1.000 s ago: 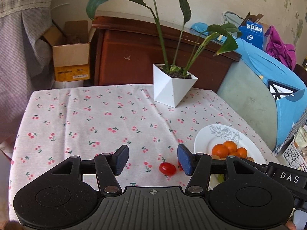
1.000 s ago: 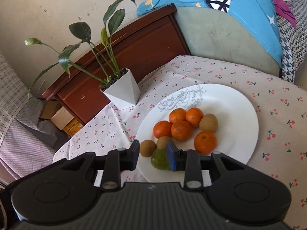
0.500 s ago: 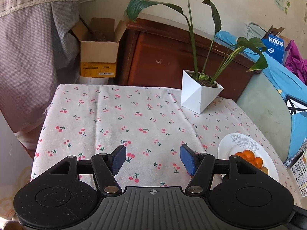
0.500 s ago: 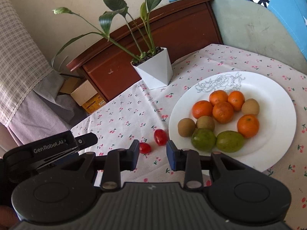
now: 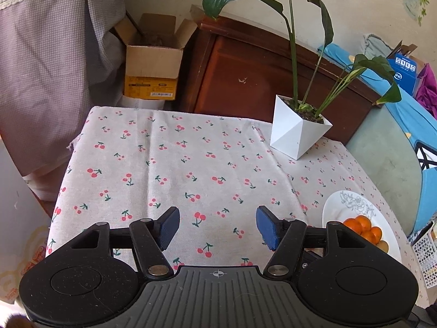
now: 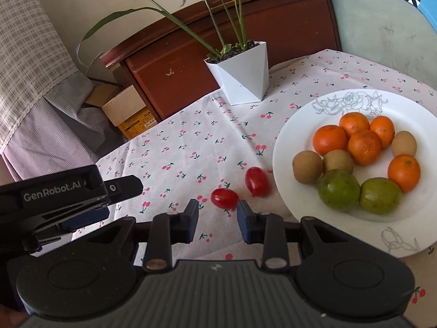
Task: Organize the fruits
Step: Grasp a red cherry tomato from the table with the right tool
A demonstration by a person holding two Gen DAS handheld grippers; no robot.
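Observation:
Two red cherry tomatoes lie on the cherry-print cloth: one (image 6: 224,198) just ahead of my right gripper (image 6: 217,220), the other (image 6: 256,181) beside the plate's left rim. The white plate (image 6: 300,125) holds several oranges (image 6: 330,140), three kiwis (image 6: 307,167) and two green fruits (image 6: 338,190). My right gripper is open and empty, its jaws a little short of the nearer tomato. My left gripper (image 5: 217,227) is open and empty above bare cloth; its side shows at the left of the right wrist view (image 6: 62,194). The plate (image 5: 336,207) shows at the right of the left wrist view.
A white faceted plant pot (image 6: 240,73) with long leaves stands at the table's back; it also shows in the left wrist view (image 5: 297,134). Behind are a brown wooden cabinet (image 5: 245,73), a cardboard box (image 5: 153,63) and a green sofa with blue cloth (image 5: 393,142).
My right gripper pulled back from the plate and swung left, now facing the two tomatoes. My left gripper rose and drew back to the left; the tomato dropped out of its view.

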